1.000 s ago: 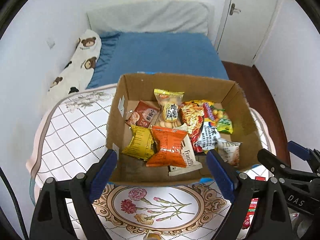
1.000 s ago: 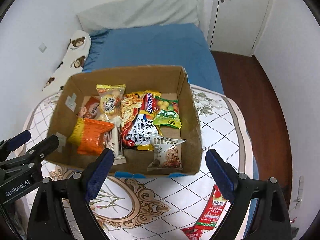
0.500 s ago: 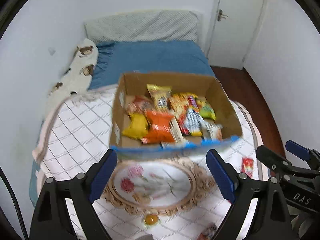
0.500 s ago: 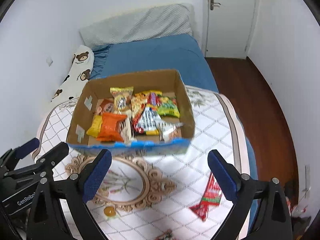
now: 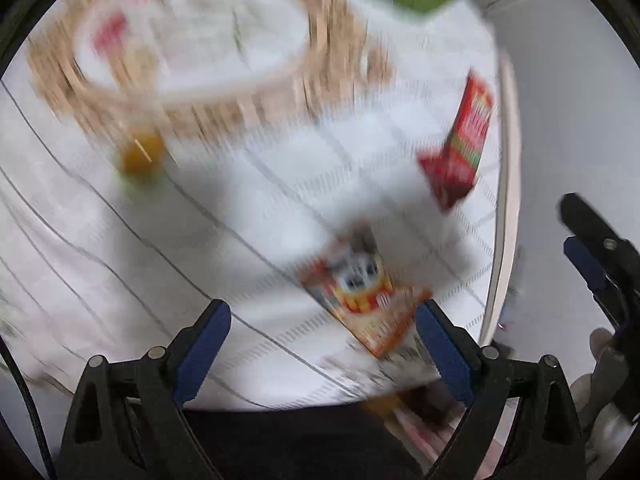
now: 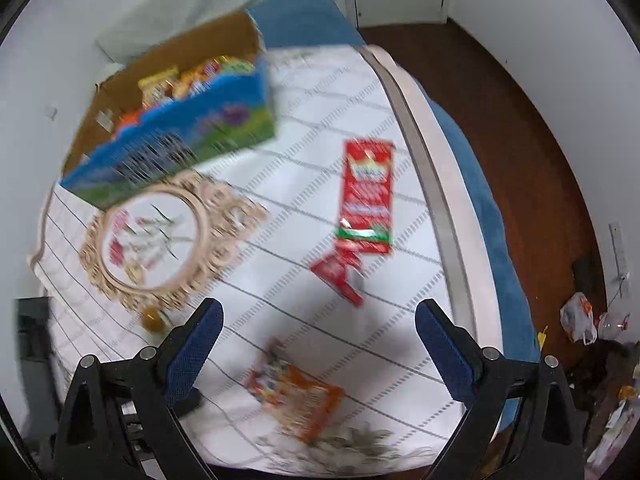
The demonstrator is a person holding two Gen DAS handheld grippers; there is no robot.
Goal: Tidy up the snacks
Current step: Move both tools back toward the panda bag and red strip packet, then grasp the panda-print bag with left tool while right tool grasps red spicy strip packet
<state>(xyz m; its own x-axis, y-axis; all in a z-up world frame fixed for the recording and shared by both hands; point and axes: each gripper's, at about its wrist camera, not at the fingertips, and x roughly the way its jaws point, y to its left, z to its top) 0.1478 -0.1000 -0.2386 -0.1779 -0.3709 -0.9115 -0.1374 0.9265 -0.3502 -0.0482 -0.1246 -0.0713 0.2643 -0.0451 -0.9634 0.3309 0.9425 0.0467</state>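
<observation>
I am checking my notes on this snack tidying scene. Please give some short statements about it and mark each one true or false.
1. The cardboard box already holds snacks. True.
2. A long red packet lies inside the box. False: it lies on the tablecloth, outside the box.
3. The right gripper holds an orange packet. False: its jaws are open and empty.
4. The left gripper is open. True.
5. A small orange sweet lies on the floor. False: it lies on the tablecloth.

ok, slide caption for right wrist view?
Open right gripper over tablecloth; red packets, orange packet outside snack box.
</observation>
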